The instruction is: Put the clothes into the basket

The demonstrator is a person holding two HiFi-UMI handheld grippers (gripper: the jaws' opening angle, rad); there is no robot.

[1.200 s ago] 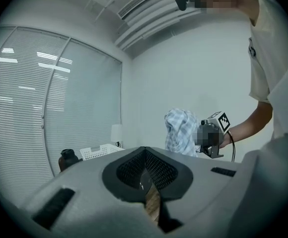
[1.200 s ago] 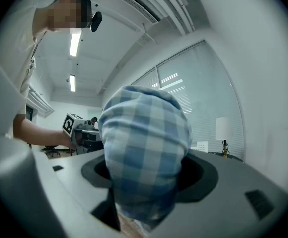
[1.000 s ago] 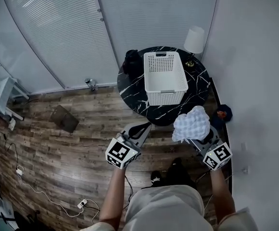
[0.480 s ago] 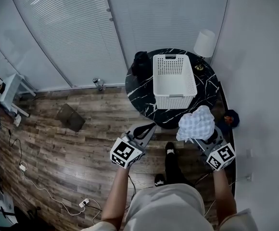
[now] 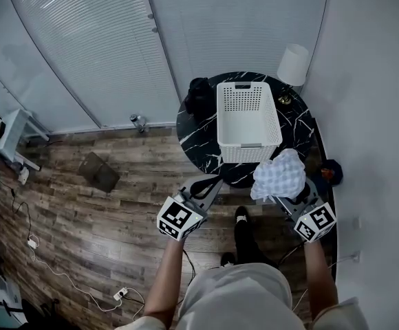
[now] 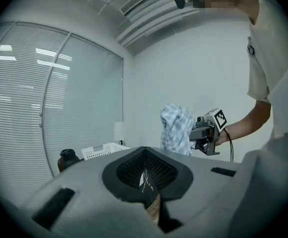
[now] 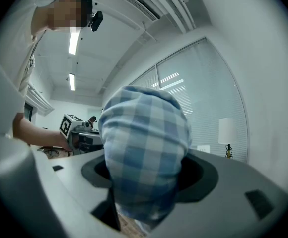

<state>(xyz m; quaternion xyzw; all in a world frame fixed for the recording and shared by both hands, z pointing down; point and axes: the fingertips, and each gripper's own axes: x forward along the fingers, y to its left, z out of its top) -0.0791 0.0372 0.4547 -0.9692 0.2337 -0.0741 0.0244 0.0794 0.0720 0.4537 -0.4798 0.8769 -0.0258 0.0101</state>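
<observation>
Just short of the round black marble table [image 5: 196, 135], R gripper [image 5: 287, 196] clamps a bunched blue-white checked cloth [image 5: 278, 174], in air near the perforated white plastic basket [image 5: 249, 152]; L gripper [image 5: 210, 184] jaws pressed together, empty.

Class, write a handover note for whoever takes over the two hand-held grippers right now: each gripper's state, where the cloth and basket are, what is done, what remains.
Left hand-held gripper: shut, empty, in front of the table.
Right hand-held gripper: shut on the bunched blue-and-white checked cloth, in the air by the table's near edge.
White perforated plastic basket: on the round black marble table, looks empty from above.
Done: cloth picked up.
Left: carry it over the basket and release.
</observation>
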